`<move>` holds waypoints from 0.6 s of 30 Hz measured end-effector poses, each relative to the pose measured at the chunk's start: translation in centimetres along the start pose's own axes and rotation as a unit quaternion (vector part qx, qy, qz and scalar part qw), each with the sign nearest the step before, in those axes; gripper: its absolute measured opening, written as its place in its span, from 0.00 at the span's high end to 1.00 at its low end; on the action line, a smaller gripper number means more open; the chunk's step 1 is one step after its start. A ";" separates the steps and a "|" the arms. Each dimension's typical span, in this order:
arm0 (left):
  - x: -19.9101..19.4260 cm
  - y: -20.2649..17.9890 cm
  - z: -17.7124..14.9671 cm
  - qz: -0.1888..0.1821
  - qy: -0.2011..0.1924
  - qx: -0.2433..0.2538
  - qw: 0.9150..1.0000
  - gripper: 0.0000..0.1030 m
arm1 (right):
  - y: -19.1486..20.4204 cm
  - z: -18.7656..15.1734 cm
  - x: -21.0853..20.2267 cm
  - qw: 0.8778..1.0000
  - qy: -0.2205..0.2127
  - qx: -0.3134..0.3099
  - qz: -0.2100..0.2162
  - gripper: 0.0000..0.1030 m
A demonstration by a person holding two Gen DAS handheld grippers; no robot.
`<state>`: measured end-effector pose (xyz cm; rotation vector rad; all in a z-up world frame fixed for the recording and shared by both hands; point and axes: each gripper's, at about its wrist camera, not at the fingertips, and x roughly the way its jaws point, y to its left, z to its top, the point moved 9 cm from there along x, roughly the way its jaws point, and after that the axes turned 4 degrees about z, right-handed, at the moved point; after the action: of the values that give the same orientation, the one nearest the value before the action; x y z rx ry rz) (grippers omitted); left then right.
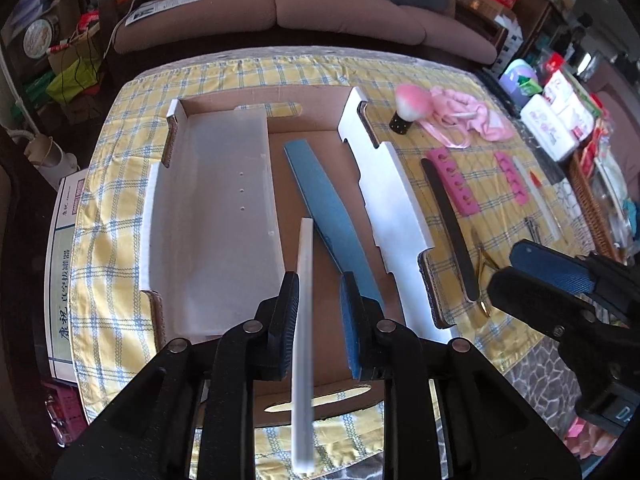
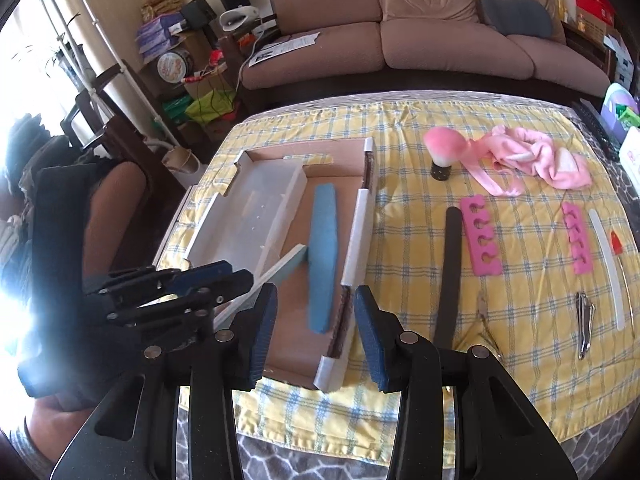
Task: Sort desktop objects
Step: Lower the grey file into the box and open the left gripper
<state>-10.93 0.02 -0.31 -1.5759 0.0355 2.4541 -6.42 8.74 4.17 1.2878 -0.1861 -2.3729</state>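
My left gripper [image 1: 318, 280] is shut on a long white nail file [image 1: 303, 280], which hangs tilted over the cardboard box [image 1: 384, 184]. The right wrist view shows the same left gripper [image 2: 240, 276] with the white file [image 2: 276, 270] sticking out above the box [image 2: 356, 240]. A blue file [image 1: 332, 216] [image 2: 322, 256] lies on the box floor beside a clear tray [image 1: 216, 200]. My right gripper [image 2: 316, 292] [image 1: 516, 268] stands open and holds nothing, near the box's right wall. A black file [image 2: 448, 276] lies just right of it.
On the checked cloth right of the box lie two pink toe separators [image 2: 480, 236] [image 2: 576, 240], another white file [image 2: 608, 268], nail clippers [image 2: 584, 320], a pink brush [image 2: 444, 152] and a pink cloth [image 2: 532, 156]. A wicker basket [image 1: 592, 208] borders the far right.
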 end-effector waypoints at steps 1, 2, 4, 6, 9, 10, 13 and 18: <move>0.4 -0.1 0.0 -0.006 0.007 -0.006 1.000 0.81 | -0.4 -0.2 -0.3 1.000 -0.001 0.000 -0.002 0.59; 0.6 0.0 0.1 -0.015 0.012 -0.018 1.000 0.81 | -0.7 -0.5 -0.5 1.000 0.000 0.000 -0.001 0.59; -0.1 0.8 0.6 -0.043 0.009 -0.053 0.998 0.81 | -0.7 -0.9 -1.1 1.000 0.000 -0.007 0.008 0.59; -1.5 1.9 1.2 -0.062 0.001 -0.065 0.996 0.78 | 0.0 -1.4 -1.2 0.999 0.013 -0.019 0.022 0.59; -3.6 3.3 1.6 -0.073 -0.005 -0.061 0.995 0.62 | 2.0 -1.8 -0.7 0.998 0.030 -0.031 0.049 0.59; -4.2 3.5 1.5 -0.078 -0.002 -0.053 0.996 0.51 | 2.7 -1.7 -0.4 0.997 0.035 -0.026 0.064 0.59; -4.6 3.3 0.3 -0.086 0.026 -0.017 0.996 0.45 | 3.6 -1.5 0.3 0.996 0.033 -0.002 0.082 0.59; -3.4 1.1 -2.1 -0.066 0.069 0.053 0.994 0.55 | 2.9 -1.4 -0.7 0.997 0.014 0.029 0.077 0.59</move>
<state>-7.91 -1.97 1.77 -1.6438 0.0807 2.2037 -4.05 6.53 4.87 1.2831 -0.3363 -2.2340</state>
